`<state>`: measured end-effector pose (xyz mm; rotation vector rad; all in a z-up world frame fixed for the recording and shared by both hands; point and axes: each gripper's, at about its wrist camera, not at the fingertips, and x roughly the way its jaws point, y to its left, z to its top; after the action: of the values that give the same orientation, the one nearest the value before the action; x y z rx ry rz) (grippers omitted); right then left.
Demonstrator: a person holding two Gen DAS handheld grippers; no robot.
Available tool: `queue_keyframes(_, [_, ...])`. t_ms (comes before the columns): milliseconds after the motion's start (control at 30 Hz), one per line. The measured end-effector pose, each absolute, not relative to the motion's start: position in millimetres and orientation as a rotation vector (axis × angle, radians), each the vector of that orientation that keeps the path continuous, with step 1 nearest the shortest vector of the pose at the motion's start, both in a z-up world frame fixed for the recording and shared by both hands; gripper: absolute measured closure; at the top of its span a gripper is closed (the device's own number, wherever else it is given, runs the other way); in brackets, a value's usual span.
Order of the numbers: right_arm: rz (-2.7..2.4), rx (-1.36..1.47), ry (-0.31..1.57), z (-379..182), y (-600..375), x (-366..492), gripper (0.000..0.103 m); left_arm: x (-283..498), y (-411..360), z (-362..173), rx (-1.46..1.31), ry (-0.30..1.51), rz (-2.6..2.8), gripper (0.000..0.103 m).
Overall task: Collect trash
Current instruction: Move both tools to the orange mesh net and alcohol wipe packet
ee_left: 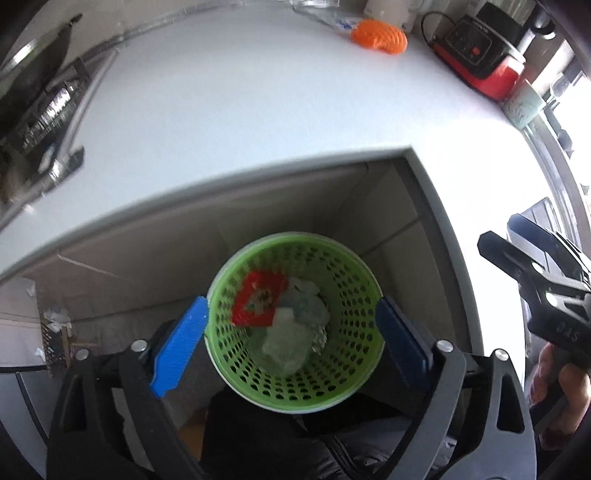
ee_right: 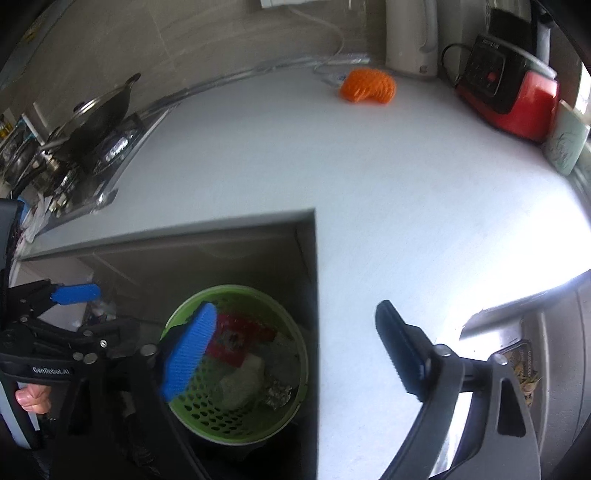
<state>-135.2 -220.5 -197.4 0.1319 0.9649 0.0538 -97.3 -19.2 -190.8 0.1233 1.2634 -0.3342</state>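
— Two tools, both spread wide and holding nothing. The left tool [ee_left: 291, 325] hangs right over the green basket [ee_left: 364, 295], one blue finger off each side of the rim.

— And the right tool [ee_right: 291, 350]?

— Just beside it, fingers apart, half over the basket [ee_right: 299, 354] and half over the white counter [ee_right: 406, 221].

— Where's the trash?

— Down in the basket: a red wrapper [ee_left: 258, 304], pale crumpled plastic [ee_left: 286, 345] and a ball of foil [ee_left: 319, 338]. The basket sits low in the notch the counter's edge cuts out, nearer than the counter top.

— Anything left to pick up?

— At the far side there's an orange mesh thing [ee_right: 369, 88] near a clear bag [ee_left: 334, 18], left of the red appliance [ee_right: 517, 103]. Whether those count as trash, I can't tell.

— What might go wrong?

— I'd guess a tool dipping in could catch the light basket's rim and tip it. Reaching far, an arm could also knock the mug [ee_right: 565, 144] at the right edge.
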Motion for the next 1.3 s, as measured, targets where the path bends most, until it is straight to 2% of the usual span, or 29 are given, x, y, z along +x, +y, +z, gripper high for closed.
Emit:
queue_keyframes(300, [0.019,0.142,0.899,-170,-228,-116,0.009,-59,-24,-154,0.158,1.156,-0.345,0.012])
queue_keyframes(400, [-0.008,0.142,0.867,-159,-231,-104,0.004,-40,-29,-143,0.159,1.123,-0.362,0.011])
queue_keyframes(467, [-0.027,0.148,0.845,-151,-235,-92,0.003,-22,-33,-133,0.164,1.091,-0.368,0.008])
queue_keyframes(733, [-0.117,0.183,0.794,-135,-254,-34,0.003,57,-57,-111,0.171,1.011,-0.431,0.008])
queue_keyframes(967, [-0.200,0.210,0.778,-137,-269,31,0.002,141,-80,-113,0.146,0.989,-0.518,0.008])
queue_keyframes(1300, [-0.281,0.286,0.785,-161,-306,114,0.002,250,-114,-147,0.193,0.942,-0.644,0.008])
